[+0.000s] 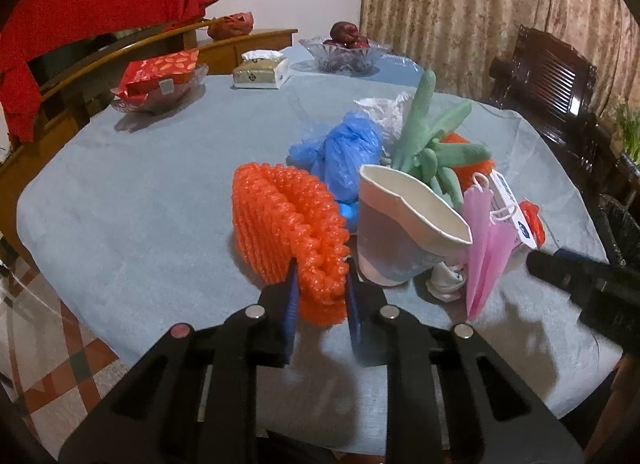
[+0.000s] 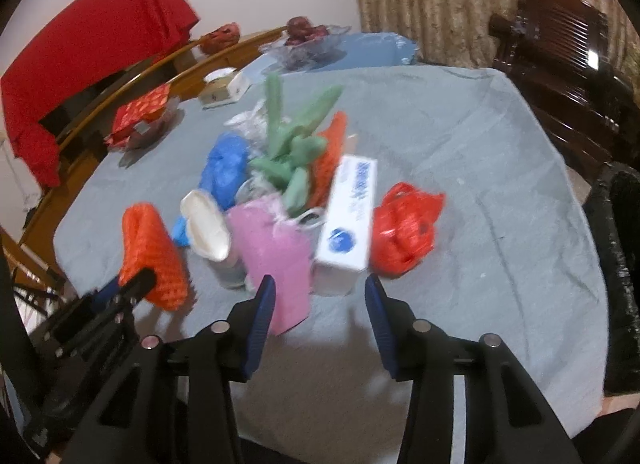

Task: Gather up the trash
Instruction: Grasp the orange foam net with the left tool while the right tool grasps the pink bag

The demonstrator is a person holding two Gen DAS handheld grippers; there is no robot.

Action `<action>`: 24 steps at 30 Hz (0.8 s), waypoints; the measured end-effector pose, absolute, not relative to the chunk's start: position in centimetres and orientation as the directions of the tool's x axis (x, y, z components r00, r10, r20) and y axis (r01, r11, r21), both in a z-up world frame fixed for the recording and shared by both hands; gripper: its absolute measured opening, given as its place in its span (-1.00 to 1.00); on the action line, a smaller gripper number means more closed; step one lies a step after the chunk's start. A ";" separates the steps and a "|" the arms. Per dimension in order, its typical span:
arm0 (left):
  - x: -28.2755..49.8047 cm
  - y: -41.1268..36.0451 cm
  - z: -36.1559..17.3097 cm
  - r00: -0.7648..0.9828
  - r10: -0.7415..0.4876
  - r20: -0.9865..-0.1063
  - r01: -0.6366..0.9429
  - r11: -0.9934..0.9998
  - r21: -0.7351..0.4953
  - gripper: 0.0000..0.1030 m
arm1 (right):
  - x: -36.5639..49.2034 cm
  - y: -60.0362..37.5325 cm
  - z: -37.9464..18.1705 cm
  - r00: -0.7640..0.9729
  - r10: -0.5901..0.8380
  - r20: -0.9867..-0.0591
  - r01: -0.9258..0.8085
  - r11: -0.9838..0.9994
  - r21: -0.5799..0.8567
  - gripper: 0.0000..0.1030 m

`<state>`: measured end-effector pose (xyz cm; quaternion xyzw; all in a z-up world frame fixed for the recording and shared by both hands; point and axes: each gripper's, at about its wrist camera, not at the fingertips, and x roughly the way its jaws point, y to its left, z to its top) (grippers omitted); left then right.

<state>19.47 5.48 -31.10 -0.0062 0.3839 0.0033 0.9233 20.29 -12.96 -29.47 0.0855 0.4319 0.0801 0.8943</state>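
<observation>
A pile of trash lies on the blue-grey tablecloth (image 1: 140, 192). My left gripper (image 1: 322, 280) is shut on the near end of an orange foam net (image 1: 288, 228), its blue pads squeezing the mesh. Beside it lie a crushed paper cup (image 1: 404, 228), a pink face mask (image 1: 486, 240), green rubber gloves (image 1: 428, 136) and a blue plastic bag (image 1: 344, 152). In the right wrist view my right gripper (image 2: 320, 292) stands open just in front of the pink mask (image 2: 276, 252) and a white carton (image 2: 350, 220), touching neither. A red plastic bag (image 2: 404, 224) lies to the carton's right.
At the table's far side stand a tissue box (image 1: 262, 72), a glass dish with a red packet (image 1: 160, 76) and a glass bowl of fruit (image 1: 346, 46). A dark wooden chair (image 1: 548, 84) stands at the right. A black-lined bin (image 2: 620, 264) is by the right edge.
</observation>
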 end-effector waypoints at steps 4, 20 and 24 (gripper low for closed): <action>19.5 6.1 -31.1 0.705 -0.003 -0.709 -0.014 1.000 -0.018 -0.63 | 20.4 -11.0 -30.6 0.597 0.234 -0.767 -0.108 0.971 0.212 -0.22; 18.2 6.2 -29.2 0.725 -0.015 -0.688 -0.005 1.000 -0.026 -0.62 | 19.3 -10.5 -28.2 0.640 0.259 -0.724 -0.170 0.966 0.196 -0.99; 17.0 5.5 -27.6 0.739 -0.025 -0.673 0.010 1.000 -0.025 -0.62 | 18.3 -12.1 -26.1 0.673 0.256 -0.694 -0.154 0.966 0.208 -0.99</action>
